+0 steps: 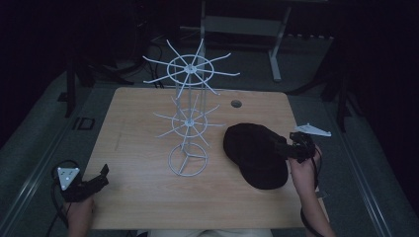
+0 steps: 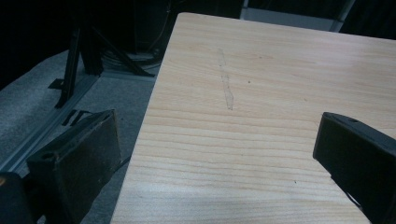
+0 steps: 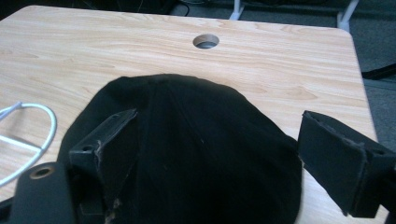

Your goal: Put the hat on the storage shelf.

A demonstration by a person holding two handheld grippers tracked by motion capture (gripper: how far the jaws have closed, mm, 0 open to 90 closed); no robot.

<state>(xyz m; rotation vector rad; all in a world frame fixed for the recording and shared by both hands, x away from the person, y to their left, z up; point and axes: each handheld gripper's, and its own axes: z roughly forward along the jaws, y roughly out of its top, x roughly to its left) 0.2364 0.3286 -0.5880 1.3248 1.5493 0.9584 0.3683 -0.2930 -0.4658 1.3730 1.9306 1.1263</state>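
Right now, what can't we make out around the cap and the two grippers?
- Black fabric cap: in the high view the right gripper covers its right edge; its brim cannot be told from its crown in the dim light.
- White wire display rack: the right gripper view's left edge cuts it off, leaving part of the base ring.
- Left gripper: jaws open over the light wooden table; the bottom edge cuts off its body.

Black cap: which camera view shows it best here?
The right gripper view: the black cap lies close up between the right gripper's open jaws, its seams visible. The high view shows the whole cap small and dark beside the wire rack. The left gripper view faces bare table.
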